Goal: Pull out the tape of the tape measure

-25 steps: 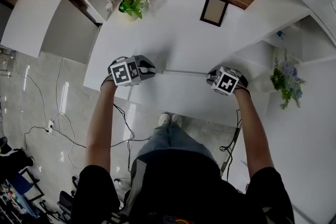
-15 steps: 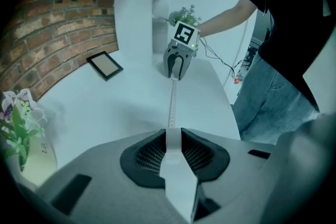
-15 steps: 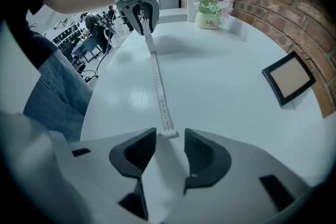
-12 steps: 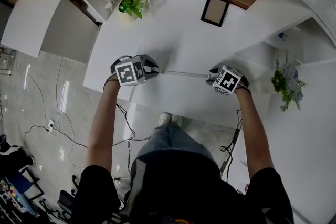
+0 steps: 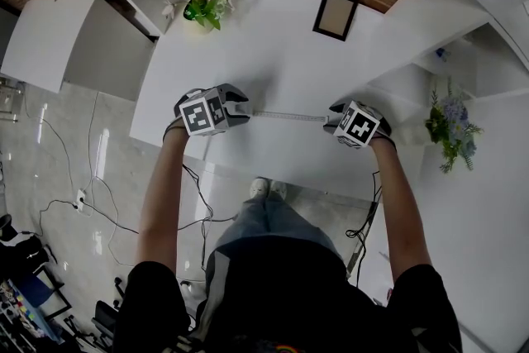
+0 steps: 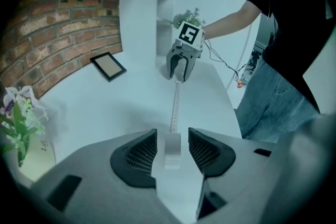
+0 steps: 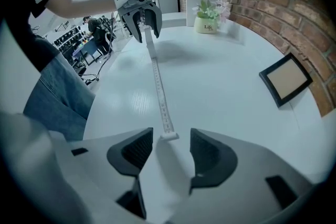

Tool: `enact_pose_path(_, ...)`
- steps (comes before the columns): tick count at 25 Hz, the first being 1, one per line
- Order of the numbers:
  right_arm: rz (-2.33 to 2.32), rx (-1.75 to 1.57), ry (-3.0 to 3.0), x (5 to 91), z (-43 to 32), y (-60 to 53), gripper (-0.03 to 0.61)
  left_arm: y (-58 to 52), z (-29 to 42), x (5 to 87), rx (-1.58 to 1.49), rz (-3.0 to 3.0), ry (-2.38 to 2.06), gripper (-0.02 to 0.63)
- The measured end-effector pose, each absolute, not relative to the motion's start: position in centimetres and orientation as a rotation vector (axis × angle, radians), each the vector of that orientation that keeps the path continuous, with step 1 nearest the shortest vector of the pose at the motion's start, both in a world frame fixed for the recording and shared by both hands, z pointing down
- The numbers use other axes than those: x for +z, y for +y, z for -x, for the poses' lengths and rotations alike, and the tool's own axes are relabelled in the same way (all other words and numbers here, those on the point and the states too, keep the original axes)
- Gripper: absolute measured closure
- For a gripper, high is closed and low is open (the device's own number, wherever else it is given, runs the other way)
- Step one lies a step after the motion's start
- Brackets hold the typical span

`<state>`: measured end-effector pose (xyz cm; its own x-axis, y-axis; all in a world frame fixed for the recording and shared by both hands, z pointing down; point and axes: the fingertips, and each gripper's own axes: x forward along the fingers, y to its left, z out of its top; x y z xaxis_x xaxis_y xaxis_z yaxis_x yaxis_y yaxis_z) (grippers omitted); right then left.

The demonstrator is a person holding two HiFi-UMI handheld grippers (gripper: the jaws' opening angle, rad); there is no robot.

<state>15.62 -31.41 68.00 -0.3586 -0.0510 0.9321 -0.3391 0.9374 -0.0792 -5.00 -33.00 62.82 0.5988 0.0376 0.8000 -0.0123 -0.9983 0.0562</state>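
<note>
A white tape measure case point(image 6: 172, 150) rests on the white table point(image 5: 273, 62) between the pads of my left gripper point(image 6: 172, 134), with a gap on each side. Those jaws have just been opening and stand open. The pulled-out tape point(image 5: 289, 116) lies flat on the table and runs across to my right gripper point(image 5: 336, 119). In the right gripper view the tape's end tab point(image 7: 169, 136) lies between the open jaws of my right gripper point(image 7: 171, 134), untouched. These jaws have also just been opening. My left gripper point(image 5: 240, 107) is at the tape's other end.
A dark picture frame point(image 5: 335, 15) leans against the brick wall at the back. A potted flower point(image 5: 207, 2) stands at the table's far left corner. Another plant point(image 5: 450, 128) sits on a shelf to the right. The table's near edge runs just below both grippers.
The left gripper has edged slightly toward the right. The tape still lies stretched between the two grippers, and the right gripper has stayed put.
</note>
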Motion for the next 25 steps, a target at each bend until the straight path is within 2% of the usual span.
enact_pose_path(5,-0.319,0.319,-1.961,66.8,-15.6,-31.1,0.376,-33.9,4.9,60.4,1.26,-2.829,-0.094,0.44)
enact_pose_path(8,-0.432,0.369,-2.084,64.1,-15.1,-31.6,0.376,-35.3,5.7,57.2,1.047,-2.875,-0.293,0.445)
enact_pose_path(10,-0.544,0.397,-2.183,61.8,-14.7,-32.3,0.382,-36.4,6.3,54.2,0.864,-2.903,-0.462,0.481)
enact_pose_path(12,-0.677,0.402,-2.277,59.4,-14.4,-33.3,0.419,-37.3,7.0,51.6,0.674,-2.908,-0.634,0.546)
enact_pose_path(14,-0.828,0.39,-2.371,56.7,-14.2,-34.4,0.483,-37.8,7.6,49.4,0.521,-2.903,-0.786,0.579)
enact_pose_path(18,-1.148,0.324,-2.514,51.3,-14.2,-35.7,0.577,-37.8,8.2,46.6,0.357,-2.877,-1.029,0.598)
enact_pose_path(25,-1.699,0.185,-2.614,43.2,-15.8,-33.4,0.58,-35.3,9.8,42.9,0.093,-2.745,-1.38,0.604)
